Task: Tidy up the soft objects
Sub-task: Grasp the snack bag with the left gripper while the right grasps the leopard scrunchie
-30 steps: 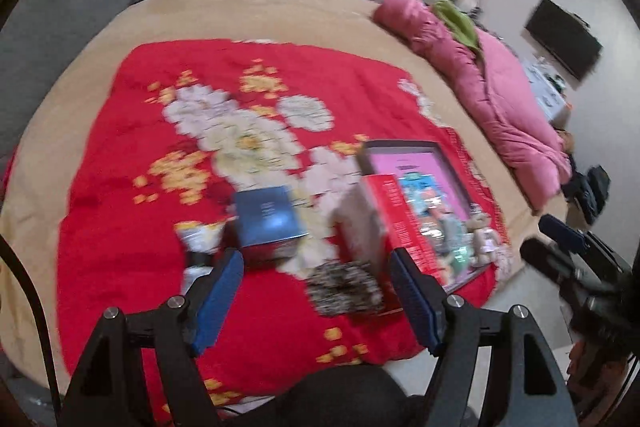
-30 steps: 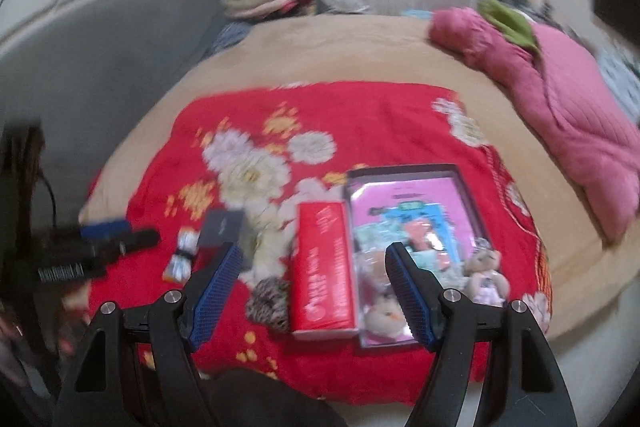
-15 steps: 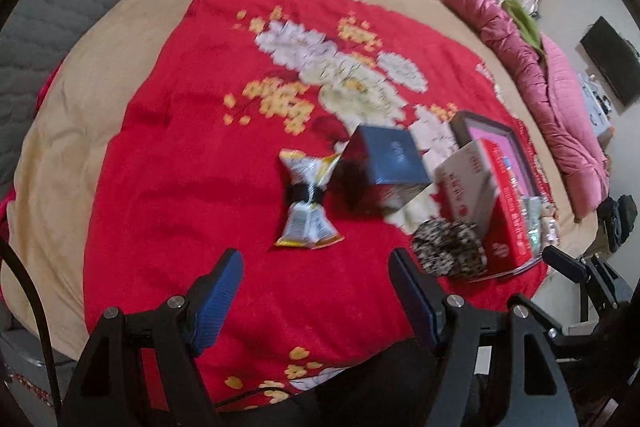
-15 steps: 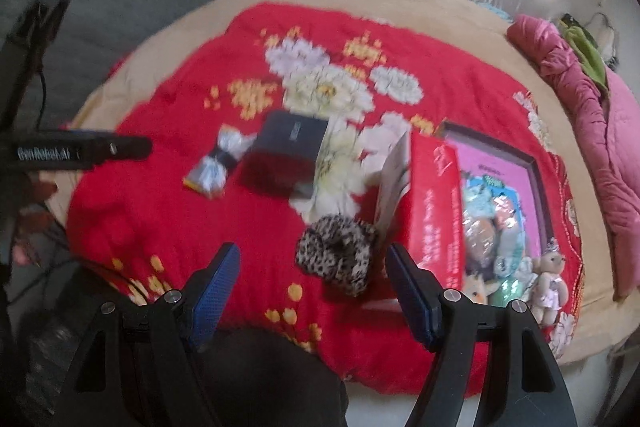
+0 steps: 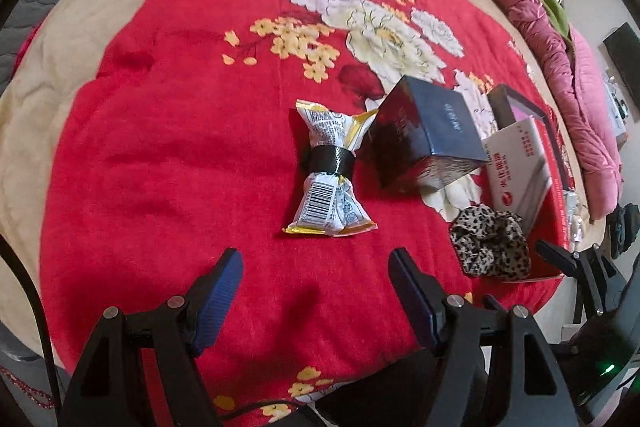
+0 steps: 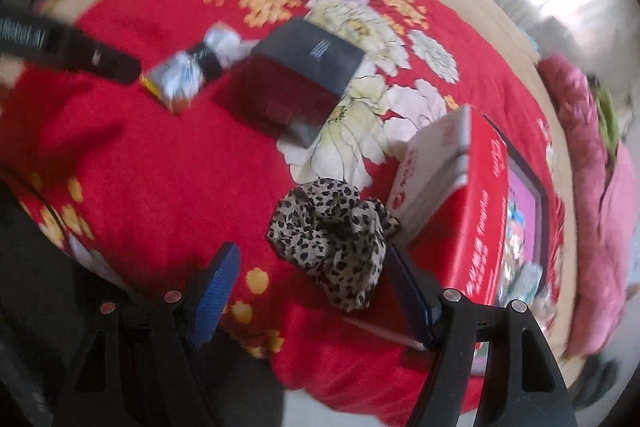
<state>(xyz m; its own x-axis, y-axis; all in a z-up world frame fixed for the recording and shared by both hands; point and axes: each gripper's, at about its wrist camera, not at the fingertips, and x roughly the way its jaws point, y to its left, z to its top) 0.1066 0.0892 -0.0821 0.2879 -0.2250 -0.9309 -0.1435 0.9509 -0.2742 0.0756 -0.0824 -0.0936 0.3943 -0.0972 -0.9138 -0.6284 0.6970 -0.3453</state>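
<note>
1. Nothing sorted yet, by the look of it: scrunchie [image 6: 332, 239] and snack bag [image 5: 328, 171] loose on red blanket [image 5: 160, 155].
2. Left gripper [image 5: 316, 291] released, empty, over blanket just short of snack bag.
3. Right gripper [image 6: 310, 283] released, empty, scrunchie near its far finger, untouched.
4. Dark box [image 5: 432, 131] closed beside snack bag; contents unseen.
5. Red box [image 6: 476, 203] touching scrunchie, closed.
6. Framed tray [image 6: 524, 195] behind it: colourful items inside, too blurred to name.

Both wrist views downward, blanket [image 5: 168, 147] shared

Banded snack packet [image 5: 328, 171] beside dark box [image 5: 428, 135]
</note>
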